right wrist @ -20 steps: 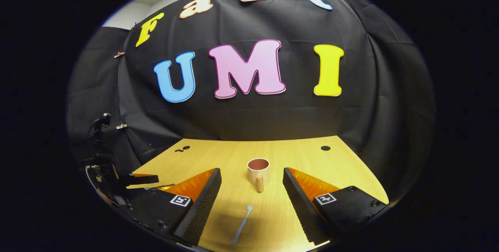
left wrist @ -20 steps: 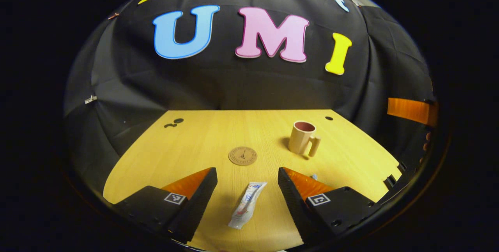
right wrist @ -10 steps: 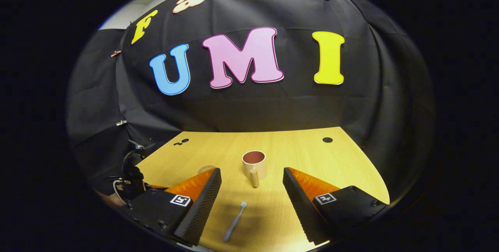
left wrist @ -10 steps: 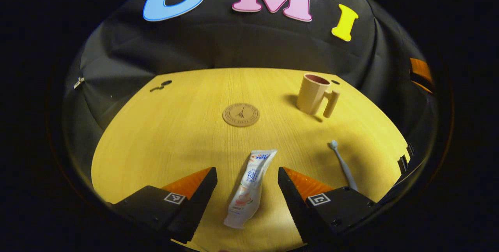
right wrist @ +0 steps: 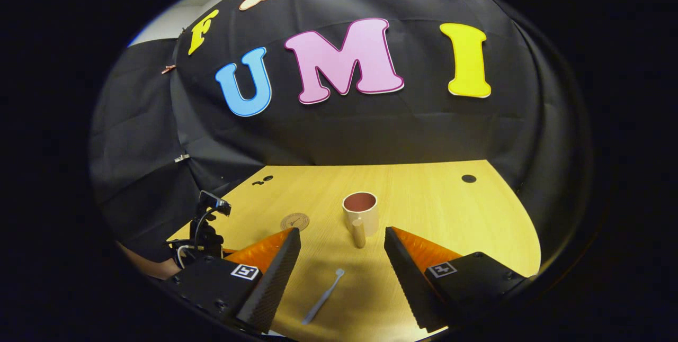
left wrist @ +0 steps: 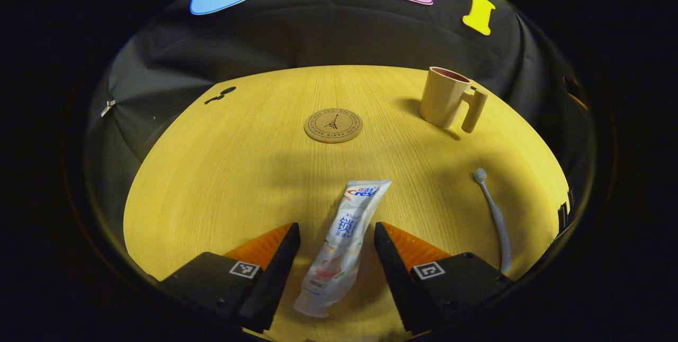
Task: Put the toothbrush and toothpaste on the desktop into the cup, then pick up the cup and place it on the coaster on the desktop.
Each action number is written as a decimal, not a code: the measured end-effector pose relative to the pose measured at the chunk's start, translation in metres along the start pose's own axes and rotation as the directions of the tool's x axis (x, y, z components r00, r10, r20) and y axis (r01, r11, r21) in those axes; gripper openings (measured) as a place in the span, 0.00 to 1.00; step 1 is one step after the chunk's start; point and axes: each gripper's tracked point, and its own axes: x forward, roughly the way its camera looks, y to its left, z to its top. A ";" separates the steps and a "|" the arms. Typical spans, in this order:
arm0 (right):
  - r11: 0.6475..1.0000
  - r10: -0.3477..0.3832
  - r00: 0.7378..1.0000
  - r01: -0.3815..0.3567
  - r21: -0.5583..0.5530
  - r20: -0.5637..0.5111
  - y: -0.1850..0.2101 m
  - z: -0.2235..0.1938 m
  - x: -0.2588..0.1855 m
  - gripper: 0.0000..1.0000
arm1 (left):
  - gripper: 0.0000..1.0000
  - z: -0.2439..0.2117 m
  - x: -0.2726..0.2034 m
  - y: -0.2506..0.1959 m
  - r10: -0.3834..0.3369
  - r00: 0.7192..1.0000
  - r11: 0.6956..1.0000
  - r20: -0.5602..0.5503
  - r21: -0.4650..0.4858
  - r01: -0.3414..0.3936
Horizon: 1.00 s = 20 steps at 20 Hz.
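So in the left gripper view, the left gripper (left wrist: 335, 233) sat low over the light wooden desktop (left wrist: 222, 172) with its jaws spread wide, and the white squeezy toothpaste tube (left wrist: 342, 244) lay flat between the two fingers. Neither finger looked to be touching it; there was bare wood showing on both sides of the tube, so nothing was gripped. The tube ran lengthwise away from the camera, flat crimped end farthest out.

Past the tube, roughly mid-table, sat the round brown cork-looking coaster (left wrist: 333, 125), bare on top. Off to the right and farther back stood the beige plastic cup with a chunky handle (left wrist: 445, 97), upright, reddish inside, well apart from the coaster. The thin pale grey toothbrush (left wrist: 493, 215) lay flat near the right edge of the desktop, bristle end pointing toward the cup.

In the right gripper view, the right gripper (right wrist: 341, 249) was also wide open and holding nothing. The toothbrush (right wrist: 323, 297) lay on the wood between its fingers, clear of both, and the cup (right wrist: 361, 214) stood straight ahead just beyond it, handle turned toward the camera. The coaster (right wrist: 295, 221) peeked out to the left of the cup. At the far left you could see the other gripper's dark rig (right wrist: 204, 228).
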 end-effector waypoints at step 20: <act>0.978 -0.189 0.905 0.207 0.007 -0.381 0.016 -0.112 0.038 0.98 | 0.23 0.000 -0.017 0.002 -0.006 0.995 0.998 -0.103 -0.066 -0.001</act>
